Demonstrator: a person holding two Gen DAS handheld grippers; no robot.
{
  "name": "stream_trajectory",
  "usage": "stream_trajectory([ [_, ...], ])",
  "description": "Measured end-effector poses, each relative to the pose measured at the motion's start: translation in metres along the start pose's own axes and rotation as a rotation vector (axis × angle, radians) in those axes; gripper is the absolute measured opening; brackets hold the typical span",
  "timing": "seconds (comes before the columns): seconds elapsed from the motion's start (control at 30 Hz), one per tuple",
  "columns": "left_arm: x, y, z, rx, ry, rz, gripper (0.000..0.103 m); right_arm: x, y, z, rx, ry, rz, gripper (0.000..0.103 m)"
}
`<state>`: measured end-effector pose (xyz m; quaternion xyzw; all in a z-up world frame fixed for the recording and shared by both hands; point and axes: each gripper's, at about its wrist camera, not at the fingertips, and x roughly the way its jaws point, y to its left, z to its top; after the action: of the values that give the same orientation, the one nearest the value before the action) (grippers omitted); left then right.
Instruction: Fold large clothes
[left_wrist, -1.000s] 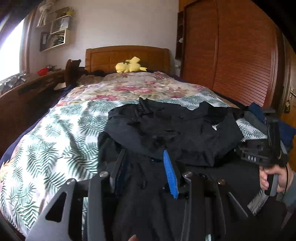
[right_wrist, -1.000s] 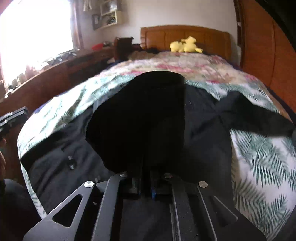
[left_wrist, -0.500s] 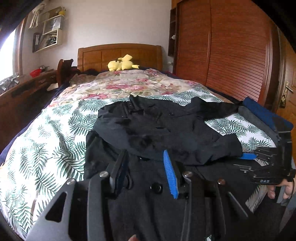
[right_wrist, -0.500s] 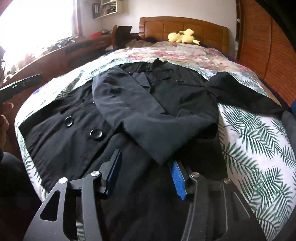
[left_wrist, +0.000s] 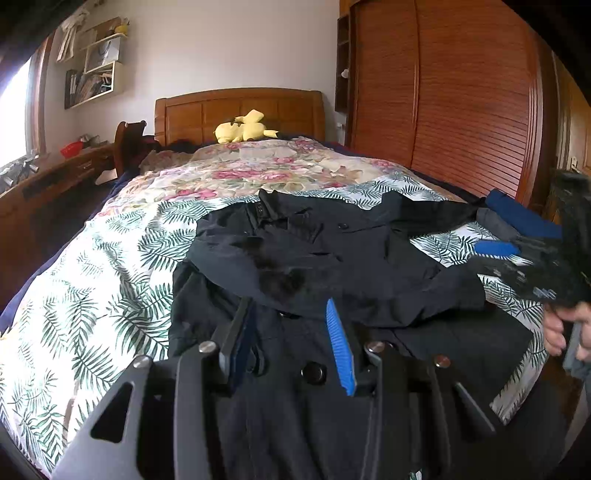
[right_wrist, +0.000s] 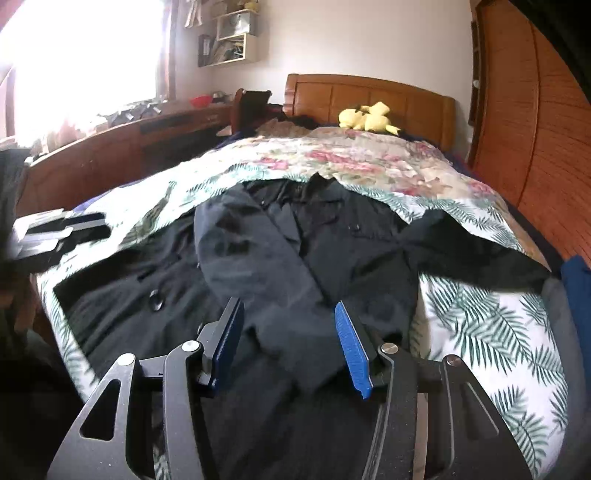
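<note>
Where leaf-print bedspread (left_wrist: 110, 280) puckers: matte, rumpled black coat (left_wrist: 332, 258).

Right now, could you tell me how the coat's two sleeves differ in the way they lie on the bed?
The left sleeve is folded in across the coat front, lying on black cloth; the right sleeve stretches outward, lying on the leaf-print cover. The left sleeve's cuff ends between the right gripper fingers; the right sleeve's end points toward the bed's far side. Both are black and lie flat, ungripped.
</note>
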<state>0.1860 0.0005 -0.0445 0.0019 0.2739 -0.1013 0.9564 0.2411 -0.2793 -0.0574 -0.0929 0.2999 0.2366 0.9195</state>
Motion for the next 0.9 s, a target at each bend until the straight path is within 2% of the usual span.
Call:
stream_trajectory([
  [0.17, -0.002, -0.001, 0.0, -0.003, -0.005, -0.013, 0.038, 0.047, -0.021, -0.001, 0.022, 0.097, -0.034, 0.052],
  [0.4, -0.002, -0.005, -0.002, 0.013, -0.007, -0.002, 0.038, 0.087, -0.047, -0.053, 0.08, 0.26, -0.031, 0.053],
  [0.6, -0.004, -0.022, 0.001, 0.041, 0.002, -0.016, 0.038, 0.086, -0.038, -0.067, 0.031, 0.235, -0.058, 0.053],
  [0.9, 0.003, -0.05, 0.011, 0.067, 0.0, -0.036, 0.038, 0.088, -0.042, -0.073, 0.058, 0.211, -0.036, 0.053],
])
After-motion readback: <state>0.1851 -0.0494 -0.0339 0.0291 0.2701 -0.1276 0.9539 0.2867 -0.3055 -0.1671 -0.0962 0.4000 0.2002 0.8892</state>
